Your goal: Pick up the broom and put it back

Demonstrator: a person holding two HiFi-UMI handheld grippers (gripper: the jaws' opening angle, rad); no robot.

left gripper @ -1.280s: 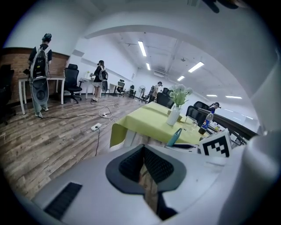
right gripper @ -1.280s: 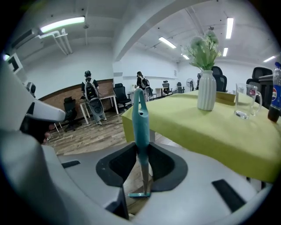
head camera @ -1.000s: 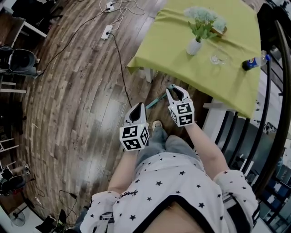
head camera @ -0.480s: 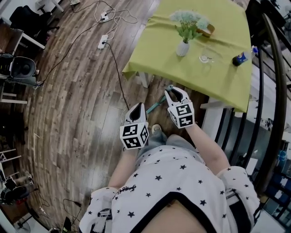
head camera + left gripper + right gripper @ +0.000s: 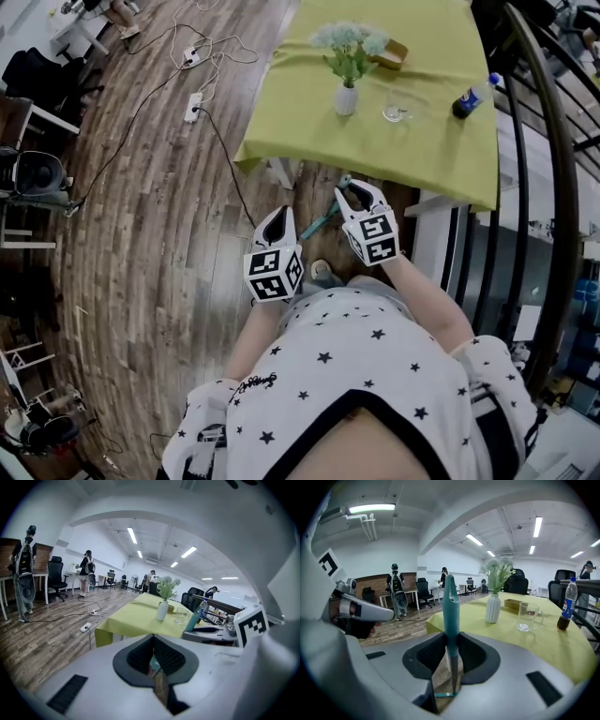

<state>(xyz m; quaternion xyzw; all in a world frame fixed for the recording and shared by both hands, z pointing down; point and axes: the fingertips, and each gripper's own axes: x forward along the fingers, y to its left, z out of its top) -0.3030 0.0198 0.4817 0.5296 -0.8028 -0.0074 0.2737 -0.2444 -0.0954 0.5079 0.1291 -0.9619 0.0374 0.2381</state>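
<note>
The broom has a teal handle (image 5: 325, 217) that slants from my right gripper (image 5: 359, 190) down to the floor by the table leg. In the right gripper view the handle (image 5: 450, 606) stands upright between the pads, and the right gripper (image 5: 451, 639) is shut on it. Part of the broom head (image 5: 443, 694) shows below the jaws. My left gripper (image 5: 277, 217) hovers to the left of the broom, apart from it. Its pads meet with nothing held, as the left gripper view shows for the left gripper (image 5: 153, 641).
A table under a yellow-green cloth (image 5: 309, 103) stands just ahead, with a white vase of flowers (image 5: 346, 97), a glass (image 5: 396, 112) and a bottle (image 5: 469, 96) on it. A dark railing (image 5: 539, 187) runs along the right. Cables and a power strip (image 5: 194, 105) lie on the wooden floor.
Both grippers have risen a little, the broom handle still in the right one. The head view has shifted, so more of the table top shows.
</note>
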